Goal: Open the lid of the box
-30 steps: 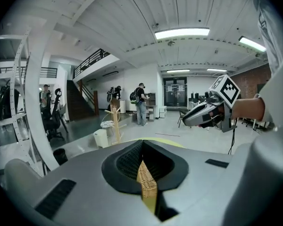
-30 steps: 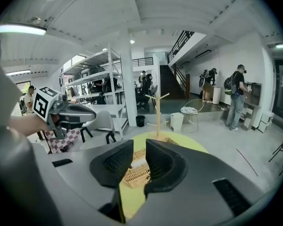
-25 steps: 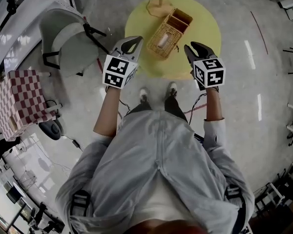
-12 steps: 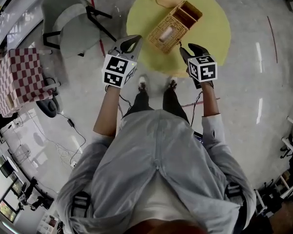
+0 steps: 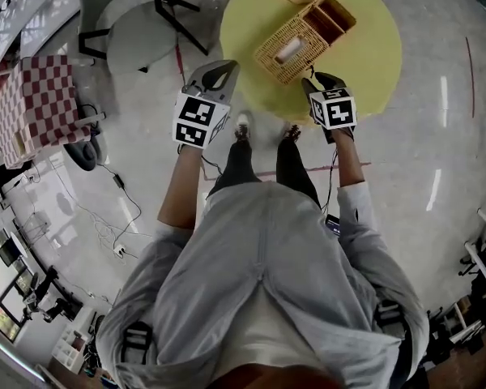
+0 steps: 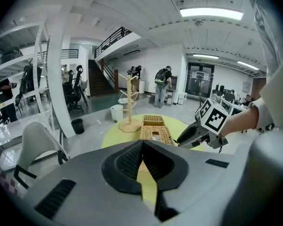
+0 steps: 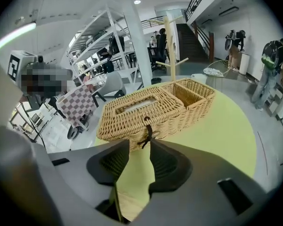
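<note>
**Right claw at the box's latch, lid down**

The right claw (image 7: 140, 141) is lined up with the near end of the wicker box (image 7: 153, 108). Its jaws stand apart and are closing. The dark latch loop (image 7: 147, 129) on the box's front hangs just ahead of the jaw tips, in line with the gap. The pads do not press on it, and nothing else sits between them.

The box stands on the round yellow table (image 7: 217, 135), straight ahead of this claw. Its lid (image 7: 139, 106) lies flat and shut over the nearer part, with a long slot in its top. Beyond the lid, at the far end from the claw, is an open compartment (image 7: 192, 91). Farther off still, a wooden stand (image 7: 169, 41) rises from the table.

In the head view, the right claw (image 5: 316, 80) reaches over the table's edge, close to the box (image 5: 304, 35).

The left claw (image 6: 142, 142) has its jaw tips together and holds nothing. From it, the box (image 6: 154, 128) lies well ahead, and the right claw shows ahead and to its right. In the head view, the left claw (image 5: 217, 70) hangs over the floor, off the table's (image 5: 373, 63) edge. It is well apart from the box, which lies ahead and to its right. A grey chair (image 5: 134, 43) stands to its left
</note>
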